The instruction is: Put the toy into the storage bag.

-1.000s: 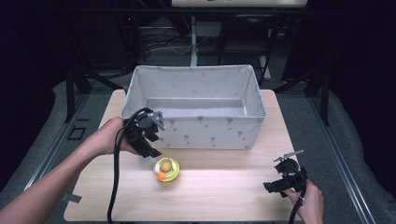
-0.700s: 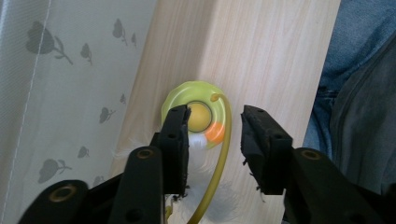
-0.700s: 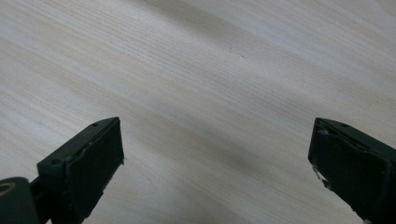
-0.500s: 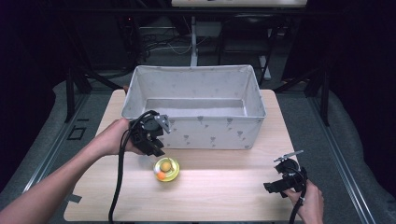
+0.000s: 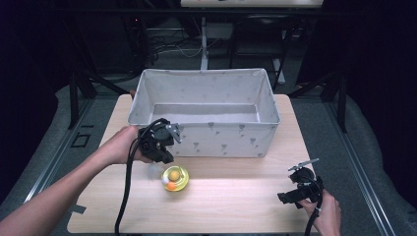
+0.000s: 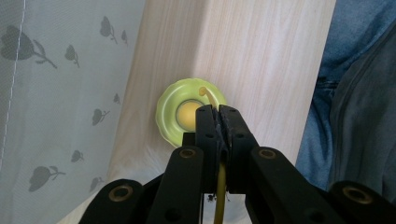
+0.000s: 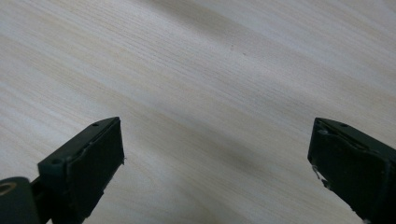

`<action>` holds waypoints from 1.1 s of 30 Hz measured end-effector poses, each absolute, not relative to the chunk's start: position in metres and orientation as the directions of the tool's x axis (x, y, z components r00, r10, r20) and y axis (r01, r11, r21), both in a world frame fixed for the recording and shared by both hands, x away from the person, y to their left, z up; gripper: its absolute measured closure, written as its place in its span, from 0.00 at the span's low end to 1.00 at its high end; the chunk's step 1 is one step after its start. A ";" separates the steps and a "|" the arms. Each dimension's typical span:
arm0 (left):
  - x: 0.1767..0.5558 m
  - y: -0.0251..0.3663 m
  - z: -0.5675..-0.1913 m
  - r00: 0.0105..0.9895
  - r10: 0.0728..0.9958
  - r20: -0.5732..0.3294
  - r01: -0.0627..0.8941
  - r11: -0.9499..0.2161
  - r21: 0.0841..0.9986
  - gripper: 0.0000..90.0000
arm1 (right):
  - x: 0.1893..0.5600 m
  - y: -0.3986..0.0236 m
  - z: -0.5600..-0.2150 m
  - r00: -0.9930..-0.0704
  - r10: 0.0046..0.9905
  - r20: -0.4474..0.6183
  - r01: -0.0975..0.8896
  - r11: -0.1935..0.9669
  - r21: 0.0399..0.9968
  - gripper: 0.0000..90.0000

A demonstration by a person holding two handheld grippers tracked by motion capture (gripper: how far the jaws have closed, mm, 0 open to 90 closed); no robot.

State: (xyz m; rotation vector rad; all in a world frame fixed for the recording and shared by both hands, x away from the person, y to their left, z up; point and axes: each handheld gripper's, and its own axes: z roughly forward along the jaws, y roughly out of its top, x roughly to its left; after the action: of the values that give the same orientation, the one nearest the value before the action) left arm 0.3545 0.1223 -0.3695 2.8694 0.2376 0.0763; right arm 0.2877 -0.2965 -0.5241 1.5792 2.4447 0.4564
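Operator: Both jaws of the left gripper [image 6: 217,114] have just been closing and now stand pressed together on a thin yellow strand [image 6: 220,184] between them. Correct?

Technician: Yes. The strand runs up to the yellow-green toy [image 6: 190,114] at frame centre, on the wooden table [image 5: 236,196], just below the fabric bin [image 5: 204,142]. Lift slowly and vertically. Keep the right gripper [image 7: 215,163], jaws spread, parked at lower right.

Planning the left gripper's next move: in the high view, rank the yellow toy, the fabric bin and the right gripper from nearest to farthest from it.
1. Yellow toy, just below the left gripper.
2. Fabric bin, close behind it.
3. Right gripper, far across the table at the right.
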 end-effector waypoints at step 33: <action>0.349 0.124 -0.337 0.980 0.186 0.076 0.162 -0.956 0.243 0.98 | 0.286 -0.295 -0.526 -0.395 0.918 0.045 0.853 0.348 0.388 0.04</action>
State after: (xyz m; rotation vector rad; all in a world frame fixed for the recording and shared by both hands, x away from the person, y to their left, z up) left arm 0.3495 0.1239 -0.3374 2.8885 0.2577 0.1433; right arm 0.2865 -0.2951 -0.5264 1.6129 2.4255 0.5269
